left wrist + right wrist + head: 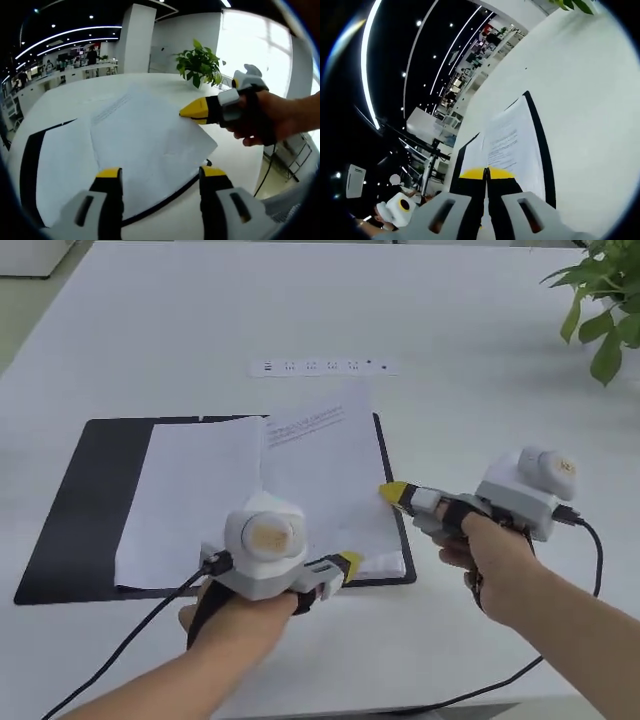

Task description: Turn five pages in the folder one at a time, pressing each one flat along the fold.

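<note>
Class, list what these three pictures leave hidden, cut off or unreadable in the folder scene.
1. Print on the top page: too small in the head view, smeared in both gripper views.
2. Sheets pinched by the right gripper: its shut jaws cover that edge in the right gripper view.
3. Folder, near end of its fold: behind the left gripper in the head view.
4. Plant: cut by the head view's right edge.

A big white desk [480, 340] is sitting under everything. A long white power strip [322, 367] is lying flat on it, toward the far side. A green plant [605, 300] is peeking in at the far right corner. Behind, a white pillar [134, 37] is standing, and ceiling lights [70, 37] are shining.
</note>
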Demonstrator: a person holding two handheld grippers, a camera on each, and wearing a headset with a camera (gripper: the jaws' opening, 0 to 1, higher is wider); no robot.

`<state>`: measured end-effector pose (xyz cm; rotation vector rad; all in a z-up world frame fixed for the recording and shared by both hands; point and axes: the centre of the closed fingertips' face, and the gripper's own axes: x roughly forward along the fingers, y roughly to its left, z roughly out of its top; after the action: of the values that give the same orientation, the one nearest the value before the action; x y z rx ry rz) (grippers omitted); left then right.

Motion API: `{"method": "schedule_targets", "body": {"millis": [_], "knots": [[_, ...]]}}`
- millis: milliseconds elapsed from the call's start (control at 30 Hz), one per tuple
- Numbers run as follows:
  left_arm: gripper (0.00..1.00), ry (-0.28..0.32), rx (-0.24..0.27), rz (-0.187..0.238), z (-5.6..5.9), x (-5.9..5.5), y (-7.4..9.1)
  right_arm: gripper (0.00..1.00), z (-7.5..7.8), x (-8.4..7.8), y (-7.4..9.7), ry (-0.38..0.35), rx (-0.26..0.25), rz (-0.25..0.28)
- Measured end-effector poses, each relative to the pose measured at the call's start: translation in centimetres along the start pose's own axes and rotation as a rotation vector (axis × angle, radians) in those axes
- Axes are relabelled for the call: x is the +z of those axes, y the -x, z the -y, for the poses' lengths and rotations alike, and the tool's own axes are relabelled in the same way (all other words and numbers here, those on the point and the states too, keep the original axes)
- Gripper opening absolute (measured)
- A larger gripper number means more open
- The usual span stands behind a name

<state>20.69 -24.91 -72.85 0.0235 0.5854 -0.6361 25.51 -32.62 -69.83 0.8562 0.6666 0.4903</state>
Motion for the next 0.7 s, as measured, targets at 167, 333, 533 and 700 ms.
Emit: {"method": "schedule_targets", "body": {"millis": [167, 333, 533, 700], "knots": [[0.62, -0.027, 0.008, 0.027, -1.1, 0.4, 2.4, 0.0, -1.9, 0.0, 0.1, -0.045, -0.005, 0.032], [0.62, -0.038, 0.025, 0.041, -2.8, 0.8, 5.0, 0.0, -4.0, -0.2, 0.0, -0.043, -0.014, 0.048], [0.63, -0.046, 0.059, 0.069, -5.7, 1.5, 8.4, 0.0, -7.5, -0.7, -0.5, -0.053, -0.007, 0.066], [0.63, -0.039, 0.092, 0.1, -7.9, 2.2, 10.9, 0.0, -10.0, -0.6, -2.0, -0.069, 0.047, 0.075]]}}
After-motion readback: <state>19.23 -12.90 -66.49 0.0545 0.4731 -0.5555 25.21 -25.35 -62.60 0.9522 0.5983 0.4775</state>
